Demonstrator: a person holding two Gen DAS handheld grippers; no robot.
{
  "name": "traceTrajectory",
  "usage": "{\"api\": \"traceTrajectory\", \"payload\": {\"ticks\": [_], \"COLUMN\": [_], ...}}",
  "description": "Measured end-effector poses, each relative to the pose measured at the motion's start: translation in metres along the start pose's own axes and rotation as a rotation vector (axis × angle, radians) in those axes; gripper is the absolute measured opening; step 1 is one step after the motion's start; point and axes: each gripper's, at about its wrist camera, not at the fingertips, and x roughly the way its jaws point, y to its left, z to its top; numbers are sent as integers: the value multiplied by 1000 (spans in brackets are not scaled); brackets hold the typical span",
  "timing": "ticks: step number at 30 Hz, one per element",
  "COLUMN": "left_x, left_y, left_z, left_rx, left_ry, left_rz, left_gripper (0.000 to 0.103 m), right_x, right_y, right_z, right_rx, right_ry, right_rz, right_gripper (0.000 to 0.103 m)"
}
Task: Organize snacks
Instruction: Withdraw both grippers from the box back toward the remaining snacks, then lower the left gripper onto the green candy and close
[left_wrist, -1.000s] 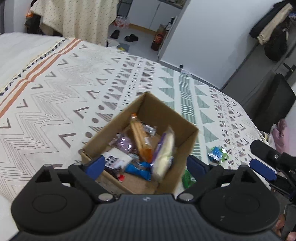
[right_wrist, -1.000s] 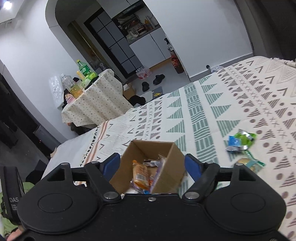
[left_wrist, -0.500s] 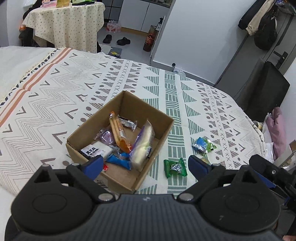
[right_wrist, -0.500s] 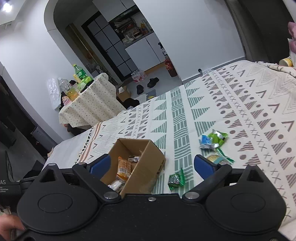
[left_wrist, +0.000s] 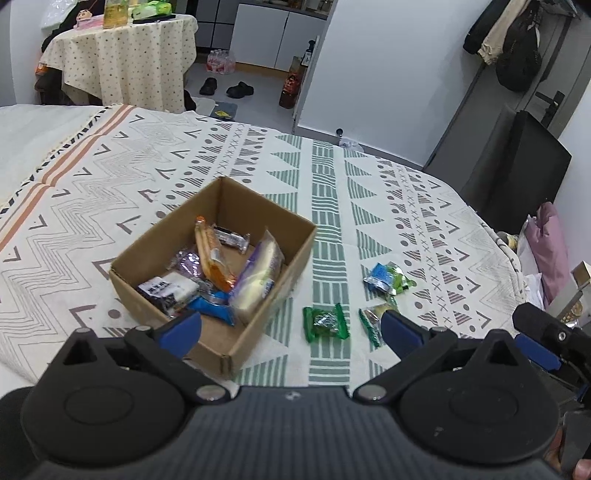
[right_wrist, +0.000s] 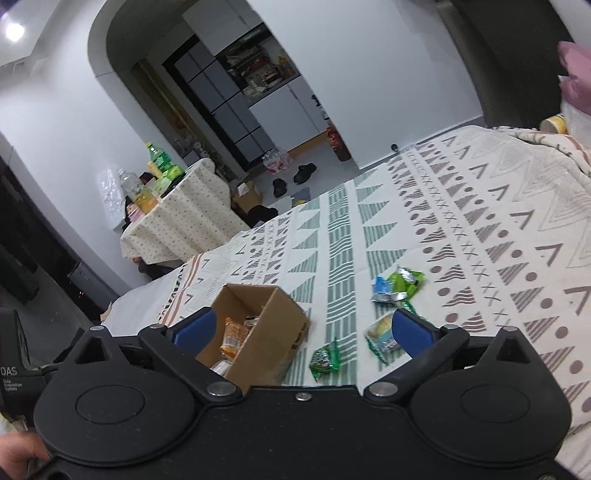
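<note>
- Because the cardboard box sits open-topped on the patterned bedspread, it serves as the collecting place: several wrapped snacks already lie inside, among them an orange packet and a pale bar in a clear wrapper.
- 3 snacks remain loose on the bed to the right of the box: a green candy nearest it, a blue-and-green packet farther off, and a green-edged packet partly hidden behind a blue pad.
- The left gripper has just been spreading its jaws; they stand wide apart and empty, above the box's near corner and the green candy.
- The right gripper has likewise just opened, nothing between its pads, so either one looks ready for the next pick.
</note>
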Motion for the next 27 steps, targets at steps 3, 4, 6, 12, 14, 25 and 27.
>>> {"api": "traceTrajectory", "payload": {"ticks": [3,4,6,12,14,25,27], "left_x": [3,5,8,22,30,65,70], "left_y": [-8,-11,-16,-32,-34,-40,-39], "left_z": [-3,-4,-6,-12,-14,-17,-16], "left_rx": [7,8,15,35,18,-32,-45], "left_ry": [0,2,-1,-14,-1,22,14], "left_rz": [-6,-9,-5,-4,-6,12,16], "left_gripper": [103,103,103,103,103,103,103], "right_x": [3,4,6,10,12,34,36], "right_y": [-12,-16,-26,-42,-48,-79,-83], "right_z": [0,-2,-4,-8,-6,-8,-8], "right_rx": [14,23,49,71,84,174,186], "right_ry": [6,10,14,24,24,65,65], "right_rz": [-24,-27,-35,-26,-34,-93,-102], "right_gripper": [103,103,103,103,103,103,103]}}
